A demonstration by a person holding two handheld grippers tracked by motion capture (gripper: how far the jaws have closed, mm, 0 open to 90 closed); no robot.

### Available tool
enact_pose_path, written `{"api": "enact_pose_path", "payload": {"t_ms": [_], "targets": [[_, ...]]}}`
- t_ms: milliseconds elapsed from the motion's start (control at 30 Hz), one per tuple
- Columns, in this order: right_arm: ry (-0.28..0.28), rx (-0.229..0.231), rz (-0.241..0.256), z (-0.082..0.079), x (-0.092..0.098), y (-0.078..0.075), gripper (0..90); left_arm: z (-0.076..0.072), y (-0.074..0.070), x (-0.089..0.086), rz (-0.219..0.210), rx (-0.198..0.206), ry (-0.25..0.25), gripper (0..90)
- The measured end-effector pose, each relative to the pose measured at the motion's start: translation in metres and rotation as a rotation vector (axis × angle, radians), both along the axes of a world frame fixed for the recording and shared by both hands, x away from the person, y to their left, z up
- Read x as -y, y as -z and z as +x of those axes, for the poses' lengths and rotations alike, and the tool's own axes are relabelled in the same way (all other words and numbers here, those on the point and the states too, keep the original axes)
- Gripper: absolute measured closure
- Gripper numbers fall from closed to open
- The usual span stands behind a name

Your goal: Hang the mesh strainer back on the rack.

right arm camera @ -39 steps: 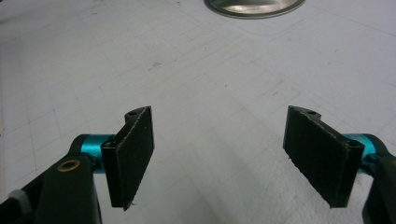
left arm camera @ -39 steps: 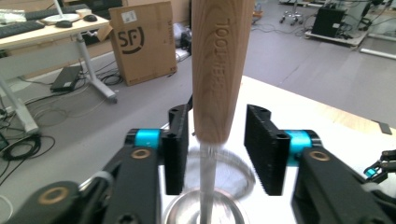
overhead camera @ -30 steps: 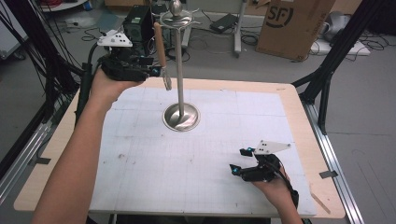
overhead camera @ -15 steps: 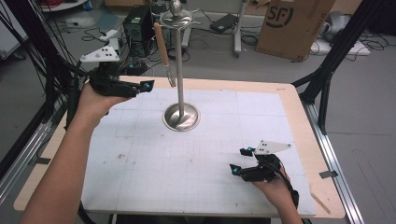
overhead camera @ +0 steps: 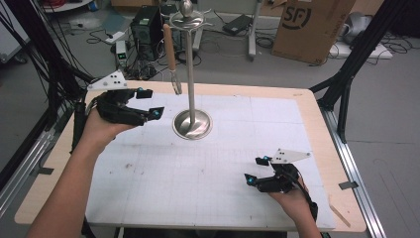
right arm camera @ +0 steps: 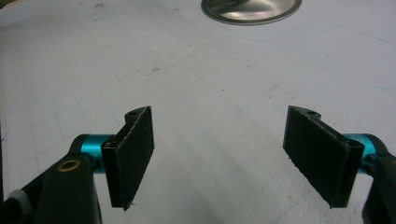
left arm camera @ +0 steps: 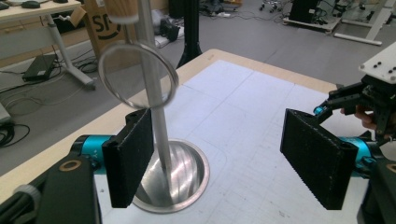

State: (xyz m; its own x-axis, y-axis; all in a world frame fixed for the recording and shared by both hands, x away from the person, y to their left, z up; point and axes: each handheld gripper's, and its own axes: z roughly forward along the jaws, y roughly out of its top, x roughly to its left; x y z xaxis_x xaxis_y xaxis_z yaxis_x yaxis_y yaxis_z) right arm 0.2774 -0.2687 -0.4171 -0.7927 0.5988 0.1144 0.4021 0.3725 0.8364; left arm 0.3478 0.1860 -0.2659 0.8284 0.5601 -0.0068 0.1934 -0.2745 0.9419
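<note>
High view, looking down on a table (overhead camera: 317, 106) covered by a white gridded mat (overhead camera: 198, 178). Near the mat's far middle, toward twelve o'clock, a metal stand (overhead camera: 190, 74) with a round dished base (overhead camera: 192, 124), a tall thin pole and a knob on top. Hanging from the stand's top, at about ten o'clock from the pole, a utensil with a wooden handle (overhead camera: 170, 47), its metal end dangling clear of the table. At nine o'clock from the base, left gripper (overhead camera: 148, 103) held in a hand (overhead camera: 96, 131) above the mat's far left corner, jaws spread wide and pointing toward the stand, holding nothing. At four o'clock from the base, well apart, right gripper (overhead camera: 252, 171) held low over the mat's near right part, jaws likewise spread and empty. Left gripper view: black padded jaws set wide apart, pole rising between them nearer the left jaw without touching, a wire ring (left arm camera: 137, 74) hanging beside the pole under the wooden handle, right gripper farther off at three o'clock. Right gripper view: jaws parted over bare mat, edge of the round base at twelve o'clock
</note>
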Motion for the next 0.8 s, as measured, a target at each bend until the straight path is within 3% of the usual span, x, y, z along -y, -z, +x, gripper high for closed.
{"api": "enact_pose_path", "payload": {"t_ms": [400, 800], "targets": [[0.002, 0.001, 0.0, 0.0, 0.001, 0.0, 24.1, -0.019, 0.04, 0.01, 0.003, -0.029, 0.02, 23.1], [0.003, -0.004, -0.003, 0.0, 0.001, 0.001, 24.1, -0.025, 0.076, 0.021, 0.014, -0.085, 0.017, 22.8]]}}
